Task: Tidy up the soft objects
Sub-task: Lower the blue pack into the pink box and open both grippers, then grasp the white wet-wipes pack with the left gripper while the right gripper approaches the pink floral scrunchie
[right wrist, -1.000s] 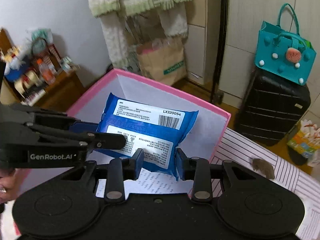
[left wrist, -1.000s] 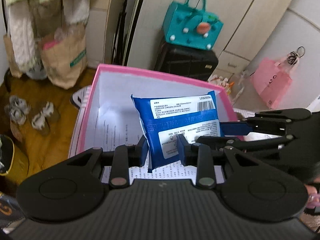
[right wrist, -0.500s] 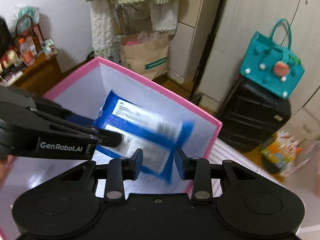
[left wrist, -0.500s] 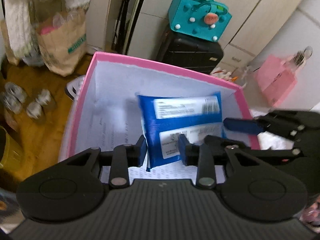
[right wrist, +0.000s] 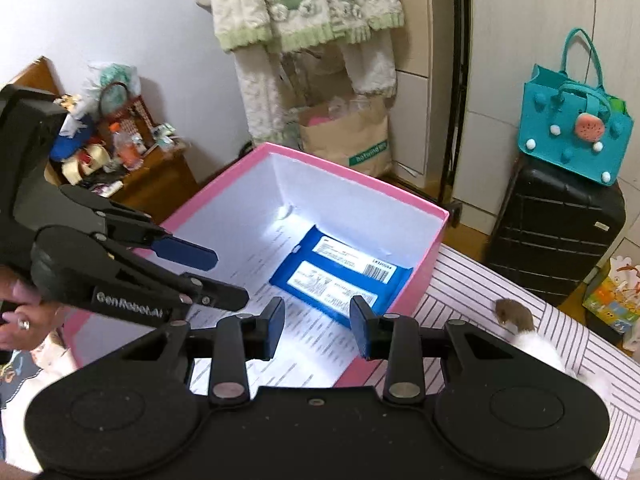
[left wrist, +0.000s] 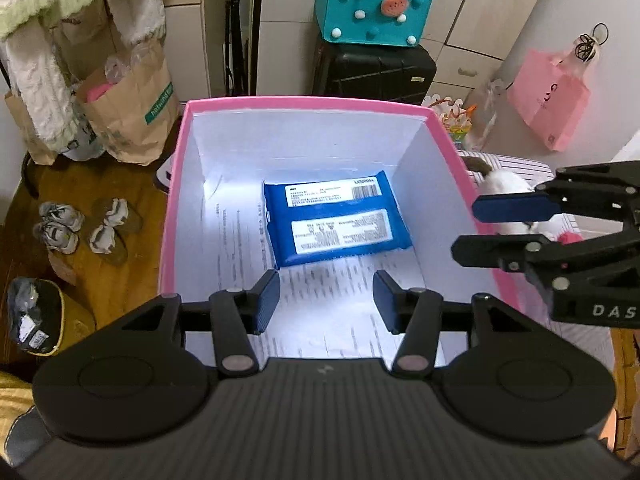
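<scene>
A blue wet-wipes pack (left wrist: 336, 218) lies flat on the printed-paper floor of the pink box (left wrist: 304, 101), toward its far right side. It also shows in the right wrist view (right wrist: 340, 276), inside the box (right wrist: 360, 182). My left gripper (left wrist: 326, 300) is open and empty above the box's near part. My right gripper (right wrist: 317, 326) is open and empty over the box's near right edge. A white and brown plush toy (right wrist: 520, 324) lies on the striped cloth right of the box.
A black suitcase (left wrist: 376, 70) with a teal bag (left wrist: 370, 2) stands behind the box. Paper bags (left wrist: 132, 112), hanging clothes and shoes (left wrist: 60, 228) are at the left. A pink bag (left wrist: 550, 98) hangs at the right. A cluttered wooden cabinet (right wrist: 120, 160) stands far left.
Both grippers held the blue pack above the box, lowered it, then opened. The pack now lies on the box floor and both grippers have drawn back.
</scene>
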The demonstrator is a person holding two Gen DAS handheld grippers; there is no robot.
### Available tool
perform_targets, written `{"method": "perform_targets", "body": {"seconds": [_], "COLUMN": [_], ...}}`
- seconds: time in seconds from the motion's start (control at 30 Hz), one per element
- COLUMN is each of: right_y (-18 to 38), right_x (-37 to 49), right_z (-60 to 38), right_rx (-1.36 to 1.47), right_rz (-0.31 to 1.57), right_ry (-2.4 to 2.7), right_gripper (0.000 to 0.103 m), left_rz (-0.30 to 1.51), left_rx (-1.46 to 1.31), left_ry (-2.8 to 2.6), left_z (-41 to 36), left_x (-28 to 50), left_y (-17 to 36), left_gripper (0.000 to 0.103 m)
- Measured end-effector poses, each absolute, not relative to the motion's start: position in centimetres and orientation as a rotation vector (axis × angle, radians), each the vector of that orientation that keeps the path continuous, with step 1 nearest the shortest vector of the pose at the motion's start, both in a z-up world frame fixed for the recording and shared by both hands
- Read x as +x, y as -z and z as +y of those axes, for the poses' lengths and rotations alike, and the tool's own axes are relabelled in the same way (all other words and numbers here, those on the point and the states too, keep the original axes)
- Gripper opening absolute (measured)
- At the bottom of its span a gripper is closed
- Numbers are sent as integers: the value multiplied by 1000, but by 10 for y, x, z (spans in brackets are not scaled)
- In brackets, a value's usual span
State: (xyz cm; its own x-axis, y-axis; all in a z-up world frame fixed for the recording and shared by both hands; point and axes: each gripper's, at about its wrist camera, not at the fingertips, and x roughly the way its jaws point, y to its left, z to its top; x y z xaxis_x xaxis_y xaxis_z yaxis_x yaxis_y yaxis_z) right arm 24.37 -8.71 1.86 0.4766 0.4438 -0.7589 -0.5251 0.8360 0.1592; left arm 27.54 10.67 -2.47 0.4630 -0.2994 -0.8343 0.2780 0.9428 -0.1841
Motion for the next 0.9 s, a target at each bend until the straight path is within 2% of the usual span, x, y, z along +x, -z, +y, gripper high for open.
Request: {"method": "perform_targets", "body": {"seconds": [0.43,0.9], "right_y": [-62,-86], "right_x": [164,83], "right_z": [-111,-135], "right_rx": [-72,-123], "right_rz": [834,751], "right_ry": [-706,-740], "right_gripper": [41,46], "left_rz": [941,873], "left_rx": [91,176], "left_ry": [379,427], "left_z": [90,71], "left_x": [185,101], "left_y": [-35,-61], "left_gripper": [56,63]}}
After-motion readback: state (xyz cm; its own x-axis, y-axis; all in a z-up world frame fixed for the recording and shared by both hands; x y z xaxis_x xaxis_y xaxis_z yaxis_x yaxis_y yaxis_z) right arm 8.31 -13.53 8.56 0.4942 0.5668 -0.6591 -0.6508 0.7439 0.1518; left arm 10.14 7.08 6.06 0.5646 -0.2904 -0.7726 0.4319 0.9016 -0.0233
